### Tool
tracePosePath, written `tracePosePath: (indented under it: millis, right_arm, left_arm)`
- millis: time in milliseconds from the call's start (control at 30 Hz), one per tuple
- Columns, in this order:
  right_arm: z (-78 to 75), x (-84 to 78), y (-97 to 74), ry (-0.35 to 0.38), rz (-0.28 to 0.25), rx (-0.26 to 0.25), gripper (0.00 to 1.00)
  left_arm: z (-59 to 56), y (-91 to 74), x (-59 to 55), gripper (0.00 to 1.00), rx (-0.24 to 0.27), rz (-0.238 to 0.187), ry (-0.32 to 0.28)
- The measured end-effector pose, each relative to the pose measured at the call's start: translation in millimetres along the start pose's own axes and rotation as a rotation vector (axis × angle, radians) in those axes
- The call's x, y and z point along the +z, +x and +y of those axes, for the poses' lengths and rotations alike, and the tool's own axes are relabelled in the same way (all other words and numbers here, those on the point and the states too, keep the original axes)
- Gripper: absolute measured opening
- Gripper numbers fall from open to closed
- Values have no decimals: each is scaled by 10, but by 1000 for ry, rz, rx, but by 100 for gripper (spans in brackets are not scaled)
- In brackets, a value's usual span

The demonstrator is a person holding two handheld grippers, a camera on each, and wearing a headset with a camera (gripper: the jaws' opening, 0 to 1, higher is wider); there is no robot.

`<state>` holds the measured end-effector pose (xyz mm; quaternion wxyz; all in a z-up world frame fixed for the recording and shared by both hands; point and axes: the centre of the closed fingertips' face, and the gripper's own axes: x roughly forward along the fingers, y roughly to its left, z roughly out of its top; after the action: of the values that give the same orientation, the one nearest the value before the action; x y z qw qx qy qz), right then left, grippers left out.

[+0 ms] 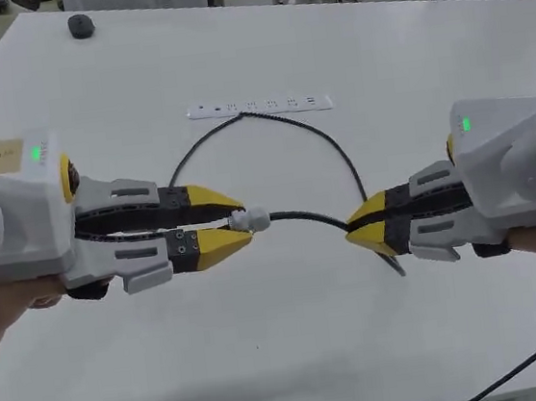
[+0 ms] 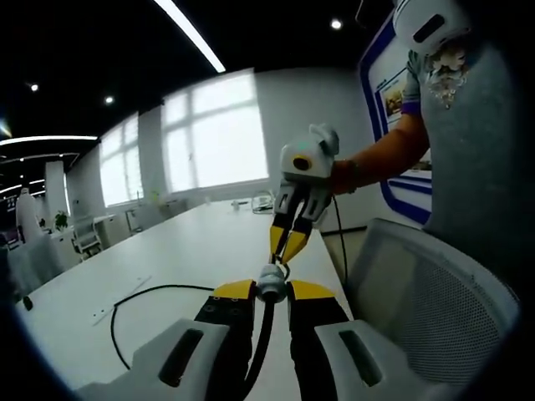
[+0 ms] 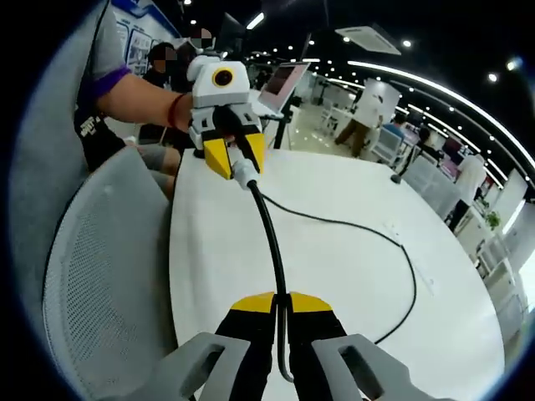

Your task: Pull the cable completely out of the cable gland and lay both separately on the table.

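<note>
The left claw (image 1: 242, 222) is clamping the white cable gland (image 1: 254, 221) between its yellow tips, above the counter (image 1: 265, 346). The right claw (image 1: 351, 228) is gripping the black cable (image 1: 299, 217) not far from the gland, and the cable is running almost straight between both claws. Beyond the right claw, the cable is looping toward a power strip (image 1: 259, 107). For a clean pull, I think the right claw should be drawing directly away from the left claw, along the cable, without twisting, while the left one is keeping the gland firm.
</note>
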<state>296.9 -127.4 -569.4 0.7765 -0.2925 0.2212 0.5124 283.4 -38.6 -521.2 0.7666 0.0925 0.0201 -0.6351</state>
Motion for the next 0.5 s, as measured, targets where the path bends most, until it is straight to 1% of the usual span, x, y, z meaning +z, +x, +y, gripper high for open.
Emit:
tracePosePath:
  millis: [133,400,467,500]
  right_arm:
    - [-25,-89,-10,-5,18,-8,0]
    - [-74,-266,39,-17,42,-15,0]
    - [-95,-351,62,-38,62,-15,0]
    - [-112,-393,73,-60,70,-18,0]
  left_arm:
    - [5,-19,-14,15,6,4,-2]
    - [23,-27,-101,15,14,26,-11]
    - [25,-30,-127,15,14,34,-13]
    - [25,-33,-143,15,14,36,-16]
